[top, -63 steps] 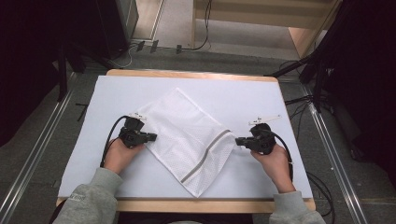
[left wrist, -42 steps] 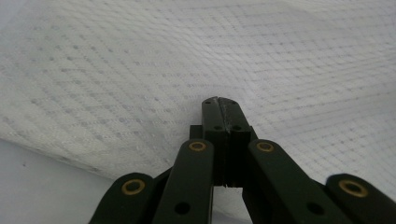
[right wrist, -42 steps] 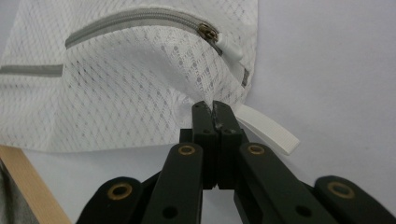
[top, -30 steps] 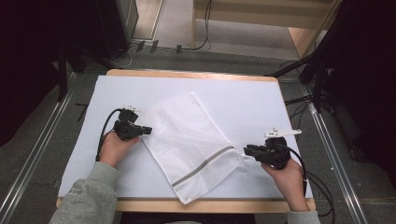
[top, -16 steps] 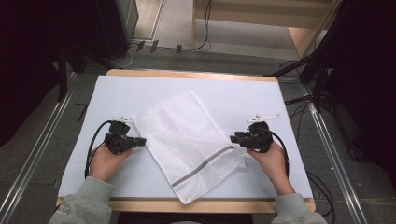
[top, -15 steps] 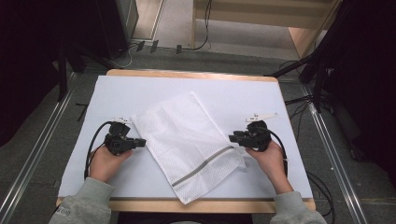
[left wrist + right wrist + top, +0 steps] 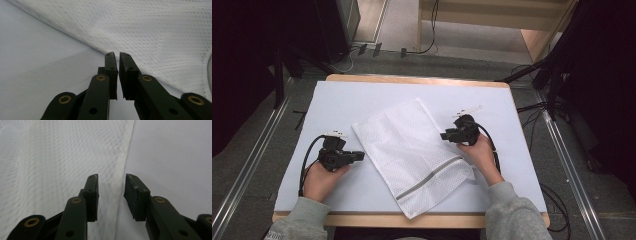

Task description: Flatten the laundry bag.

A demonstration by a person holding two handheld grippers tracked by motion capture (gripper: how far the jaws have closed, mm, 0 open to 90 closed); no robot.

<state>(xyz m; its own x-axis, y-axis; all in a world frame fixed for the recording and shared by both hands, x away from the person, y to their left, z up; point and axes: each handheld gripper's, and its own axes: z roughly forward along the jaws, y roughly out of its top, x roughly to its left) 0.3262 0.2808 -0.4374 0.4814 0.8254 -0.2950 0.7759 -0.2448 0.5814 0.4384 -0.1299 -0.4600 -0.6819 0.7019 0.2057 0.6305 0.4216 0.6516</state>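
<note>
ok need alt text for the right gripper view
Two black gripper fingers stand apart over the edge of a white mesh bag. The bag covers the left side; the bare white table cover lies to the right.

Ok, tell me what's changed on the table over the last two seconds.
The right gripper moved up the mesh bag's right edge; the left gripper slid back toward the person, along its left edge. The bag turned slightly early on and still lies flat on the white mat.

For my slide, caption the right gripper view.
Right gripper, fingers apart, poised over the white mesh bag's edge.
</note>
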